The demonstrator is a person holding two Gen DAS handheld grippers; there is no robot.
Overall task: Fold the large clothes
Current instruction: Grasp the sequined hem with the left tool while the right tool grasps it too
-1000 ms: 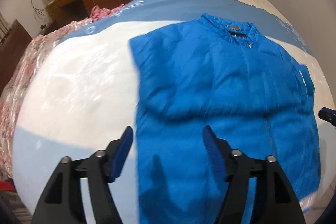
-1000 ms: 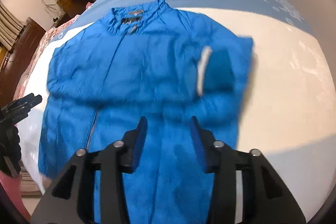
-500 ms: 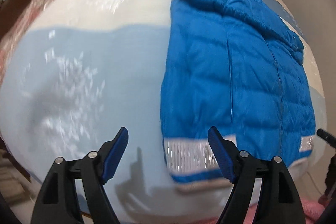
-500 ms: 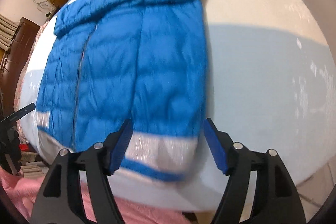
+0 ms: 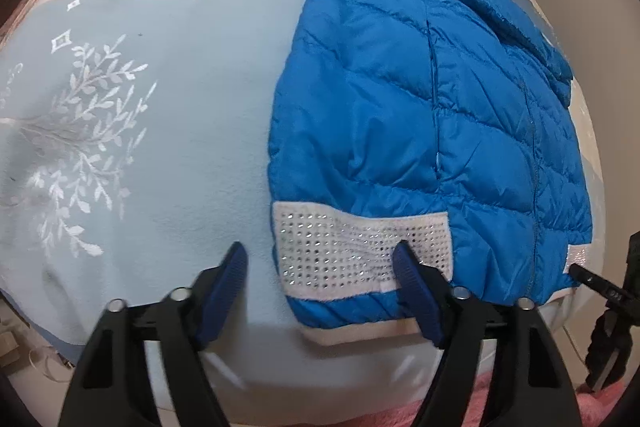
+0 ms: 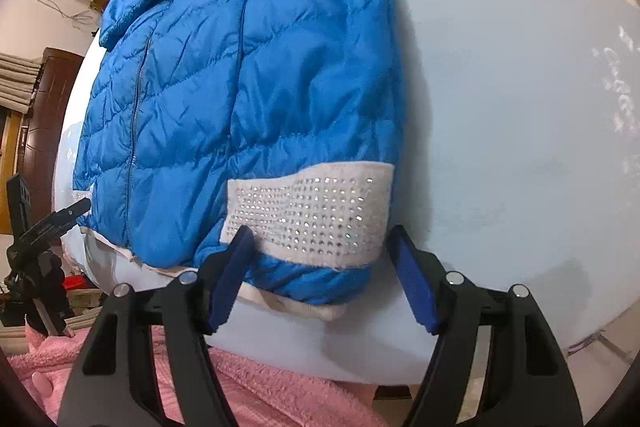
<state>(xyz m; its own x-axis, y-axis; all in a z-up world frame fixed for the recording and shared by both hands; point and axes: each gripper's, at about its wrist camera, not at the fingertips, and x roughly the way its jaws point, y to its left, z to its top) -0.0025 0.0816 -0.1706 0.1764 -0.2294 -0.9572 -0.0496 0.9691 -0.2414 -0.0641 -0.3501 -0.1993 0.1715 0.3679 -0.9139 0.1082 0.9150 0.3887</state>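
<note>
The blue jacket lies flat on the bed, its long axis running away from both tools, hem nearest. The left tool straddles the left hem corner, the right tool the right corner — jaws have just been closing, half open, gripping nothing yet.

Left wrist view is aimed steeply down from above the bed's near edge, close over the left hem corner of the blue jacket. Right wrist view is aimed steeply down too, close over the right hem corner of the jacket. The jacket, its zip and the pale bedspread are shared; each opposite gripper is caught at the frame edge.
</note>
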